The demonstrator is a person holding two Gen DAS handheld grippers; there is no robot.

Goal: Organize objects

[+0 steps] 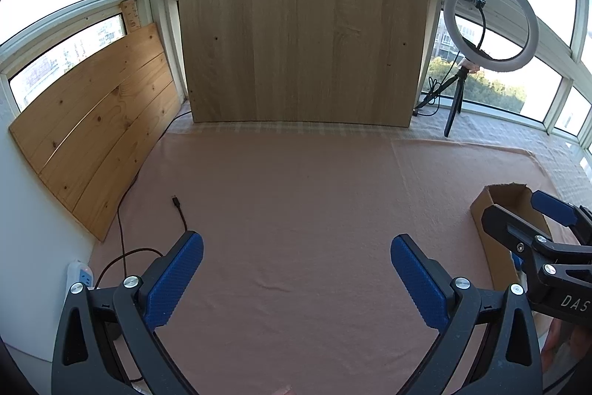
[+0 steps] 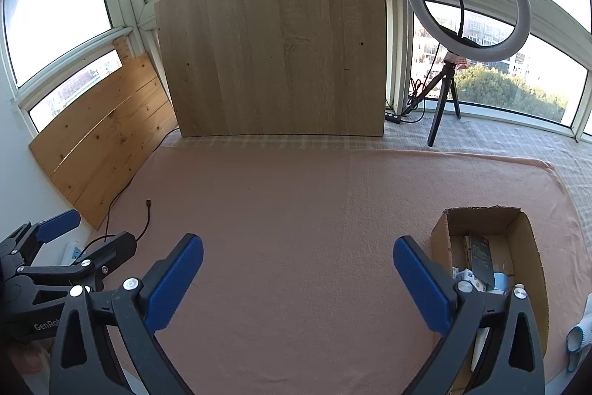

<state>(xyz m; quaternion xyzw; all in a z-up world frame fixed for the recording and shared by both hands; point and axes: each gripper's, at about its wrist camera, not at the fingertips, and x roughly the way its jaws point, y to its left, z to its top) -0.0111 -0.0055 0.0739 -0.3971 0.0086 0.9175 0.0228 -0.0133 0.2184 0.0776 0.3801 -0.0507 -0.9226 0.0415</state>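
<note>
An open cardboard box [image 2: 440, 239] stands on the pink cloth [image 2: 296, 202] at the right. Inside it lie a dark packet [image 2: 481, 254], a small white-and-blue packet [image 2: 467, 274] and a grey round item [image 2: 500, 280]. My right gripper [image 2: 299, 241] is open and holds nothing; its right finger [image 2: 421, 284] is just left of the box. My left gripper [image 1: 298, 239] is open and holds nothing over bare cloth. In the left wrist view the right gripper [image 1: 518, 206] hangs open in front of the box [image 1: 481, 210]. The left gripper [image 2: 98, 228] shows at the far left.
A large wooden board [image 1: 296, 36] leans on the window at the back, a pine panel [image 1: 100, 121] on the left. A ring light on a tripod [image 1: 488, 21] stands back right. A black cable with a plug [image 1: 177, 204] runs to a power strip [image 1: 79, 274].
</note>
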